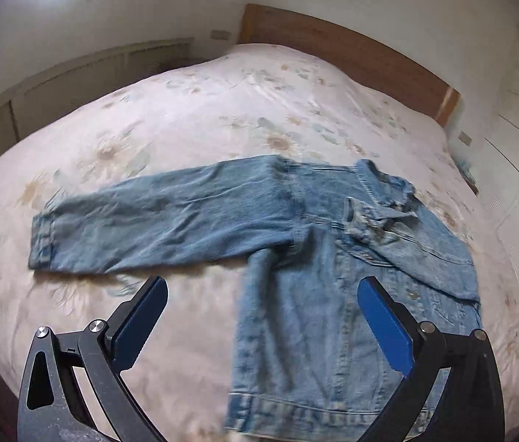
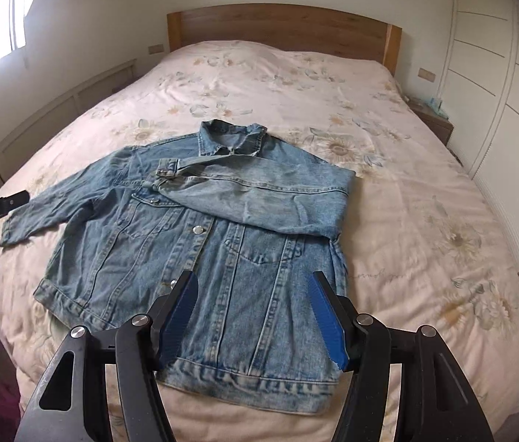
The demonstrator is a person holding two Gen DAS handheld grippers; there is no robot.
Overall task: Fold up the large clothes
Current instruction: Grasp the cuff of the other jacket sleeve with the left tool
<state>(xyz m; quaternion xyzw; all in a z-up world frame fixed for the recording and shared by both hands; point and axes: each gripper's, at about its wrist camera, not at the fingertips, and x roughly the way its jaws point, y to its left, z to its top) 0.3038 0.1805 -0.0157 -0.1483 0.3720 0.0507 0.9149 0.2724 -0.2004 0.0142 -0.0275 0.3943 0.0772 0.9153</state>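
One denim jacket [image 2: 200,243] lies front side up on the bed [image 2: 425,221], on a floral bedspread [image 2: 259,73]. One sleeve [image 2: 259,199] is folded across the chest, the other sleeve [image 1: 156,221] is stretched out to the side. The left hand-held gripper [image 1: 262,294] and the right hand-held gripper [image 2: 255,287] both hover above the hem, jaws wide apart, holding nothing.

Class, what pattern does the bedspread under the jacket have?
The bedspread is pale pink with a floral print; the right wrist view shows it best.
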